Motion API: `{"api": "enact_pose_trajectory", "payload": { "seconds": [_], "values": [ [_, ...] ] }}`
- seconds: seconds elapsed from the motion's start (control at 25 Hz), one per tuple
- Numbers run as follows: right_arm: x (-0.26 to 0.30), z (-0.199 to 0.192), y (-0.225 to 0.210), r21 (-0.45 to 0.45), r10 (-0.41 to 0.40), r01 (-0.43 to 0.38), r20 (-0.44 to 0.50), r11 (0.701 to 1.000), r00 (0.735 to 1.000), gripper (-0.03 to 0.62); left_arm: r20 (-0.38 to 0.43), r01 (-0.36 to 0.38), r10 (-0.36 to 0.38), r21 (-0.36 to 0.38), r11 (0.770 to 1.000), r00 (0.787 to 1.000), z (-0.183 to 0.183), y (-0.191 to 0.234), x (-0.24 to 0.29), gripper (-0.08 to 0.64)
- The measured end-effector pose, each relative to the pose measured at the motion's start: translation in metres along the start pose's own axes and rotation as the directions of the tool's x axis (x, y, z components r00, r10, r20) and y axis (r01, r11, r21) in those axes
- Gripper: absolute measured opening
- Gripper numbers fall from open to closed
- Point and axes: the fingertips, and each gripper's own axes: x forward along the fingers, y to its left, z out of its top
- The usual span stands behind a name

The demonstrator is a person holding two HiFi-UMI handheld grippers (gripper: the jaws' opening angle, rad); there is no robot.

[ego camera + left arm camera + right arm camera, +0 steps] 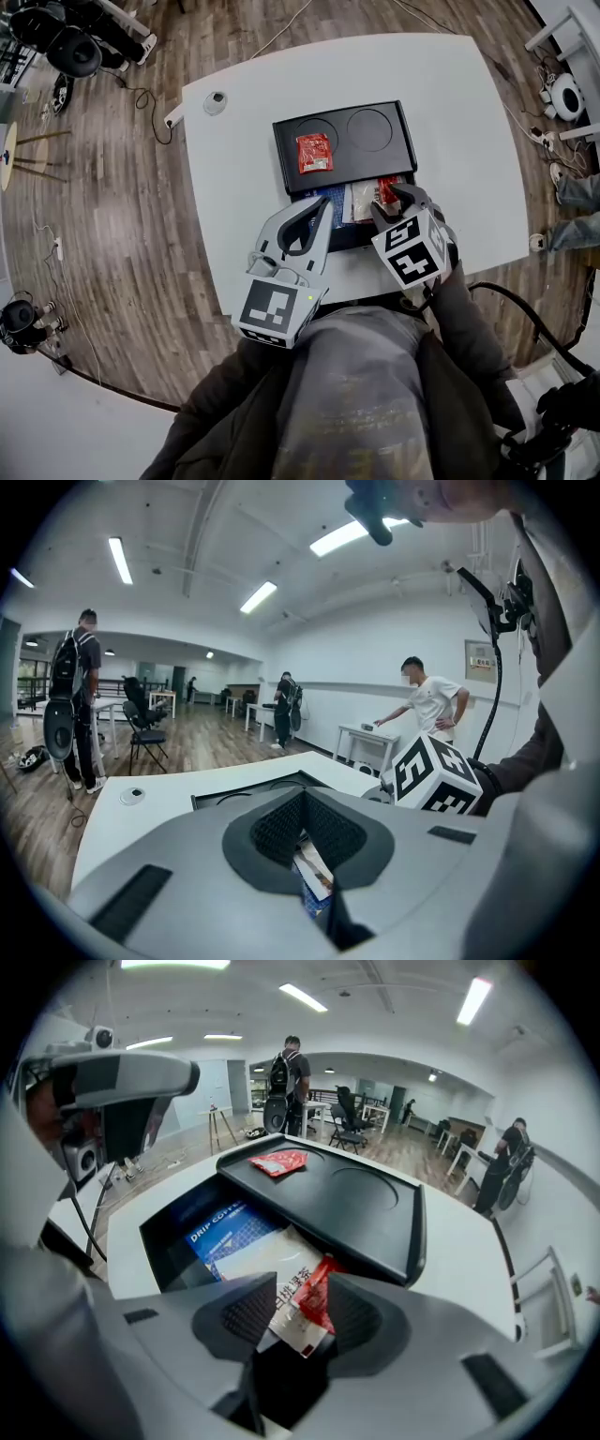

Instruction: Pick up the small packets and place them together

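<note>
I am working at the white table (450, 112), over the black tray (384, 161). My right gripper (302, 1324) is holding its fingers spread around a white-and-red packet (298, 1288) above the lower compartment. I judge it should be settling flat beside the blue packet (230, 1227) before I withdraw. My left gripper (305, 801) is keeping its fingertips together. A red packet (314, 152) is lying apart on the tray, uncollected. Legible: "DRIP COFFEE" on the blue packet, Chinese characters on the white.

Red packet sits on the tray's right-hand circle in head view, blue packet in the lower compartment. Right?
No. The red packet lies on the left-hand circle of the tray; the right-hand circle is bare, as the head view shows. The blue packet is in the lower compartment.
</note>
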Motion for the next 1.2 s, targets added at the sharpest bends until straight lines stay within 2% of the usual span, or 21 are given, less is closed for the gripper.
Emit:
{"api": "enact_pose_trajectory", "payload": {
  "seconds": [0.24, 0.36, 0.48, 0.6, 0.72, 0.84, 0.92, 1.2],
  "values": [
    [0.01, -0.006, -0.003, -0.032, -0.018, 0.015, -0.108, 0.999, 0.994, 0.155, -0.005, 0.01, -0.01, -0.023, 1.0, 1.0, -0.003, 0.013, 0.004, 0.0],
    [0.018, -0.014, -0.002, -0.105, -0.061, 0.042, -0.191, 0.994, 0.98, 0.152, 0.0, 0.012, -0.012, -0.031, 0.999, 1.0, -0.006, 0.02, 0.006, 0.0],
    [0.021, -0.018, -0.002, -0.186, -0.094, 0.05, -0.236, 0.981, 0.967, 0.114, -0.002, 0.014, -0.014, -0.039, 0.999, 1.0, -0.007, 0.027, 0.007, 0.0],
    [0.023, -0.019, -0.003, -0.251, -0.127, 0.063, -0.25, 0.966, 0.96, 0.008, -0.002, 0.016, -0.016, -0.047, 0.999, 1.0, -0.008, 0.031, 0.006, 0.0],
    [0.021, -0.016, -0.003, -0.235, -0.115, 0.06, -0.226, 0.97, 0.967, 0.006, 0.003, 0.015, -0.014, -0.051, 0.999, 1.0, -0.008, 0.033, 0.005, 0.0],
    [0.011, -0.008, 0.007, -0.135, -0.029, 0.006, -0.17, 0.991, 0.985, 0.006, 0.007, 0.007, -0.007, -0.048, 0.999, 1.0, -0.006, 0.036, 0.0, 0.0],
    [0.003, -0.001, 0.019, -0.107, 0.013, -0.028, -0.132, 0.994, 0.991, 0.005, 0.01, 0.003, -0.003, -0.046, 0.999, 1.0, -0.006, 0.036, -0.003, 0.0],
    [-0.032, 0.019, 0.049, -0.052, 0.112, -0.113, -0.015, 0.992, 0.994, 0.005, 0.031, 0.014, -0.013, -0.029, 0.999, 0.999, -0.003, 0.026, -0.014, 0.0]
  ]
}}
